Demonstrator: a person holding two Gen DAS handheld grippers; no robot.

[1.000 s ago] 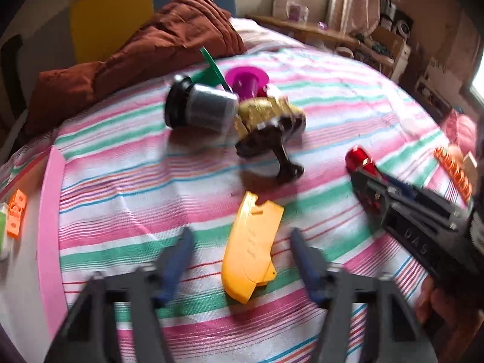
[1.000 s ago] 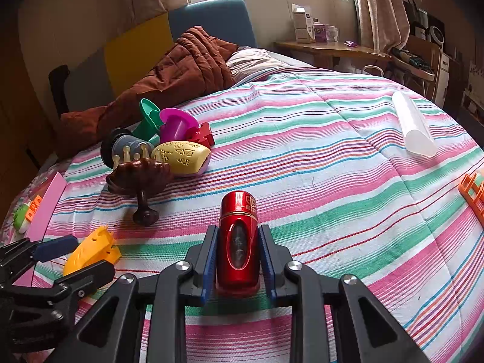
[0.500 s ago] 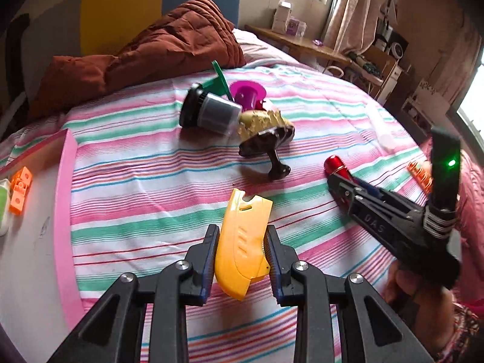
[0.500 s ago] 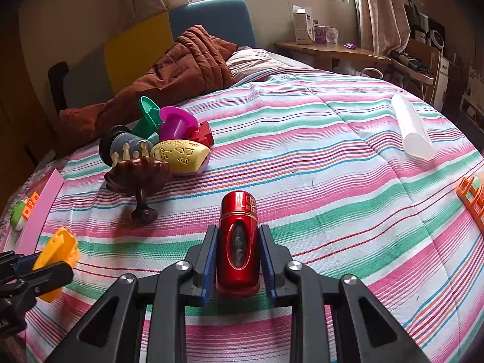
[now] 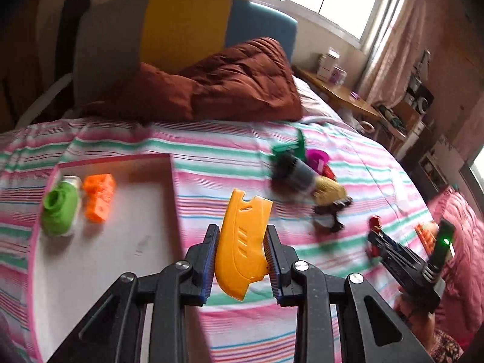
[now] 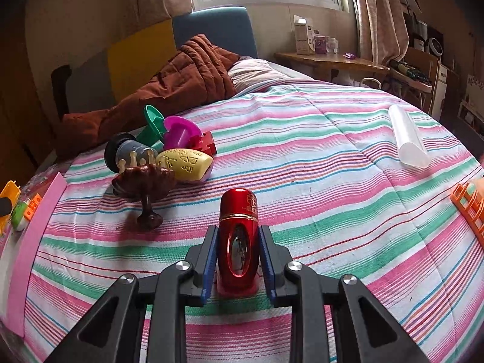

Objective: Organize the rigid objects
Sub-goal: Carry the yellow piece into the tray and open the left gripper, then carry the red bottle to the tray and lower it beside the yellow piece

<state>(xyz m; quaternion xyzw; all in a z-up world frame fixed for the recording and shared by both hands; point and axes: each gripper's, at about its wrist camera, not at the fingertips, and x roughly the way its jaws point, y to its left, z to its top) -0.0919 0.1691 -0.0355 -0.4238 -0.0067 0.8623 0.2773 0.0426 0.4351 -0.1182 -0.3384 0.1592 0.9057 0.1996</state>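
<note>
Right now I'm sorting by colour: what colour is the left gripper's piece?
Yellow-orange plastic piece; left wrist view.

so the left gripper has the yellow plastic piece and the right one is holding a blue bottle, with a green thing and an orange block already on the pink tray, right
Not quite: the bottle is red, not blue. The right wrist view shows the right gripper shut on a red bottle. The rest holds: in the left wrist view the left gripper grips the yellow plastic piece, and the green thing and orange block lie on the pink tray.

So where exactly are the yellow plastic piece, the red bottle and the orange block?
yellow plastic piece [image 5: 242, 242]: left wrist view, middle of its flat face.
red bottle [image 6: 239, 211]: right wrist view, on its body just below the cap.
orange block [image 5: 99, 196]: left wrist view, centre of its top.
</note>
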